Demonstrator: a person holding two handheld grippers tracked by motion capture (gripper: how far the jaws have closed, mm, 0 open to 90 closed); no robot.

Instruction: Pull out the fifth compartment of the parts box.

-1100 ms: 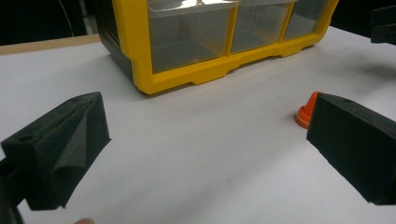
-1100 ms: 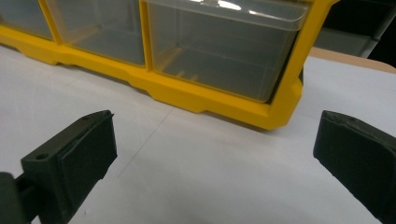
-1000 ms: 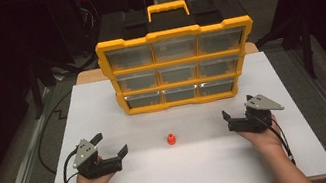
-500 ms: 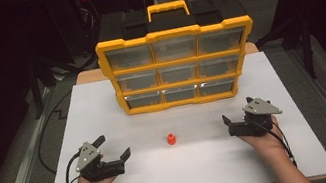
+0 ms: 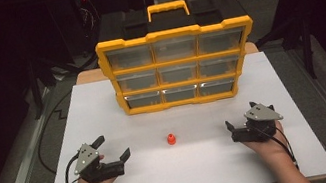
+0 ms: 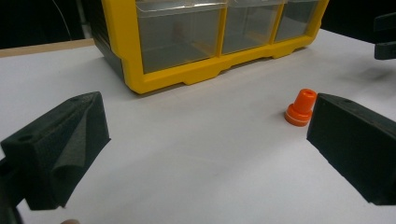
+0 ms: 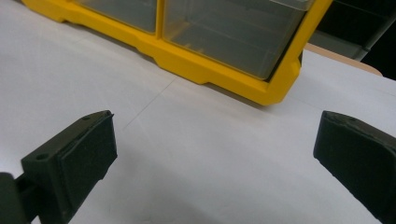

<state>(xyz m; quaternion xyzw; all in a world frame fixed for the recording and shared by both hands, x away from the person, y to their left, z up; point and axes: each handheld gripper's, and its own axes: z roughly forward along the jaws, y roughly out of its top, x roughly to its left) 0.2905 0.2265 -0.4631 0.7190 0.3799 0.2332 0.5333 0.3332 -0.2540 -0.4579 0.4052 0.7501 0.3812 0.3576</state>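
Your left gripper (image 5: 112, 148) and right gripper (image 5: 241, 121) gape wide, empty, flanking the orange cap (image 5: 171, 139) on the table (image 5: 204, 165).

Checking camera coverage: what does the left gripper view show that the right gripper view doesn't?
Left gripper view alone: the small orange cap standing on the table beside its right-hand jaw, plus part of the other gripper at the top right edge. Right gripper view alone: the organizer's right end corner and the table's wooden edge behind it. Both: open black jaws, white tabletop, yellow drawer organizer.

Orange cap (image 5: 171, 139), yellow organizer (image 5: 178, 66)
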